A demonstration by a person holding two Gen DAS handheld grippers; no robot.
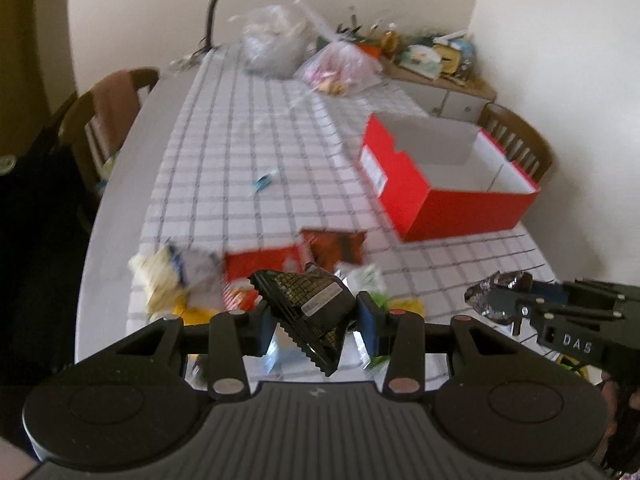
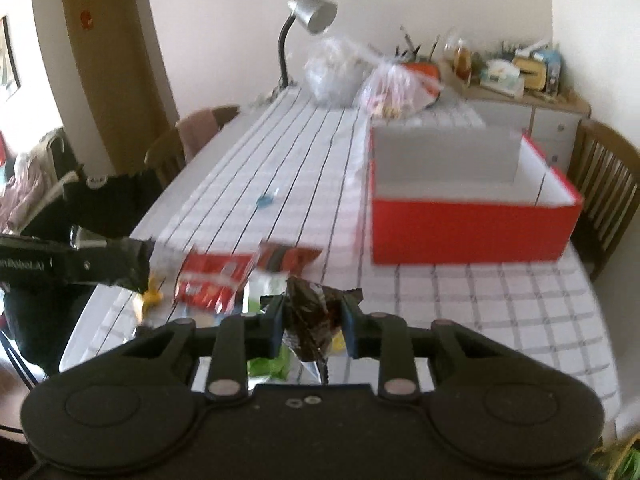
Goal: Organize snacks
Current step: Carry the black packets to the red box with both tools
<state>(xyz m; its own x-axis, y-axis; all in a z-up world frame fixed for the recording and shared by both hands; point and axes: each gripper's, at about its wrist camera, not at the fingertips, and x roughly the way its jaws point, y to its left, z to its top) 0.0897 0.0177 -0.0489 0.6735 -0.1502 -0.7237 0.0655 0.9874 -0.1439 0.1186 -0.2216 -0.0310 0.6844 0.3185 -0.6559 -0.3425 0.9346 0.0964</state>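
Your left gripper (image 1: 316,316) is clamped on a black packet (image 1: 308,306), your right gripper (image 2: 314,320) on a dark wrapper (image 2: 310,320). Other snacks (image 1: 260,276) wait at the bench's near edge; the red box (image 2: 472,232), farther right, looks empty.

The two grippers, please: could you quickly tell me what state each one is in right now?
Left gripper: closed on a black snack packet.
Right gripper: closed on a dark crinkled wrapper.
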